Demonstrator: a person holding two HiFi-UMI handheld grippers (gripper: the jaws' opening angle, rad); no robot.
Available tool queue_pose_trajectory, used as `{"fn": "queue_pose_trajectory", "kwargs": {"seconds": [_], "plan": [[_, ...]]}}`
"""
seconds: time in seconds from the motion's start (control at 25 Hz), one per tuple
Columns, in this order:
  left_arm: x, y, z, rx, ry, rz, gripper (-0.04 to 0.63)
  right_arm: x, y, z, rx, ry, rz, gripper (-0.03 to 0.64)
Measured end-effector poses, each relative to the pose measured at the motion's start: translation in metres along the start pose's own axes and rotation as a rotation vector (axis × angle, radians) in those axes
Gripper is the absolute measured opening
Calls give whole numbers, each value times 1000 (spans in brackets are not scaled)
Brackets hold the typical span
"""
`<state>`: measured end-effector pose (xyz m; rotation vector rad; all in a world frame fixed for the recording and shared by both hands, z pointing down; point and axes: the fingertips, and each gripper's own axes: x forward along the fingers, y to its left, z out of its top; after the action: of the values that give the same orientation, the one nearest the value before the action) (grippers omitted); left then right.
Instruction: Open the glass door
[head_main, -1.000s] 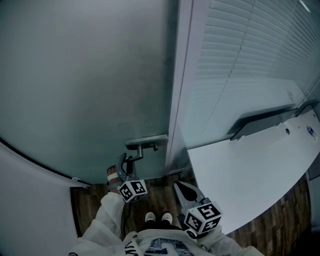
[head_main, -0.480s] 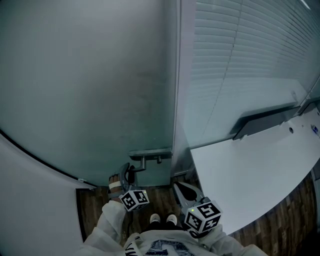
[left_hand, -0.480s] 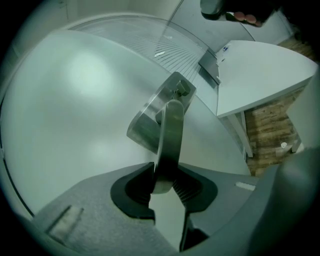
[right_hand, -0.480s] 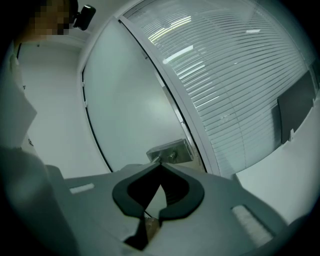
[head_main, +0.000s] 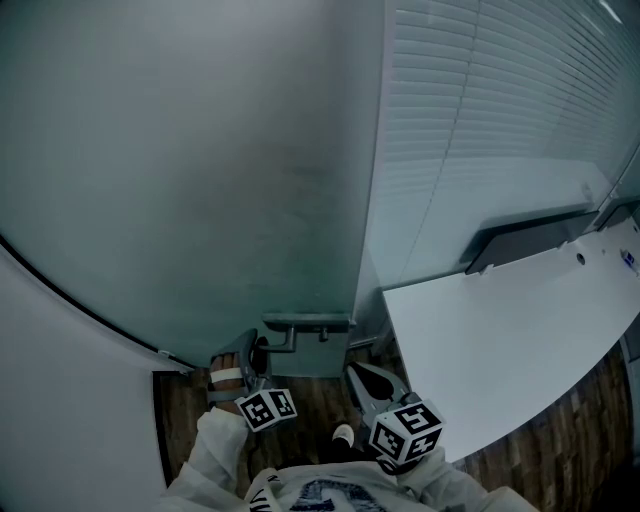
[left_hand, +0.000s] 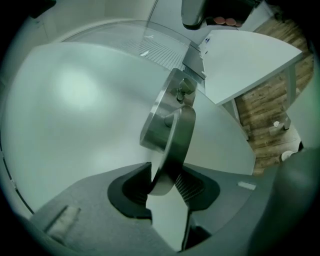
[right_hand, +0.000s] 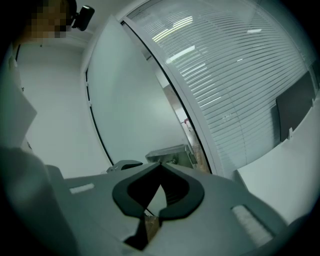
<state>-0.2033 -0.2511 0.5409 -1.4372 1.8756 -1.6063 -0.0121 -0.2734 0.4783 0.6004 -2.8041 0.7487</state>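
as the left hand-held gripper (left_hand: 168, 179) opens around the door handle (left_hand: 176, 134), the right hand-held gripper (right_hand: 160, 166) is closed.

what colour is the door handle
Silver-grey brushed metal. The door handle shows best in the left gripper view.
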Motion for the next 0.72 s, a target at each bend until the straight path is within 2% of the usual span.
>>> {"fn": "queue_pose_trajectory", "kwargs": {"seconds": [0.2, 0.36, 0.44, 0.52, 0.56, 0.72], "plan": [[-15, -1, -2, 17, -30, -32, 147, -9, 22, -3, 4, -9, -6, 5], [-37, -6, -8, 19, -53, 6, 161, -30, 58, -20, -26, -26, -14, 5], [-63, -14, -28, -10, -43, 35, 161, -47, 85, -40, -43, -34, -23, 5], [-89, -19, -57, -115, -34, 62, 100, -58, 105, -61, -54, -40, -38, 5], [-104, -22, -70, -195, -40, 63, 21, -62, 113, -72, -58, -43, -49, 5], [-193, -29, -94, -583, -141, -41, 3, -94, 157, -110, -62, -68, -102, 5]]}}
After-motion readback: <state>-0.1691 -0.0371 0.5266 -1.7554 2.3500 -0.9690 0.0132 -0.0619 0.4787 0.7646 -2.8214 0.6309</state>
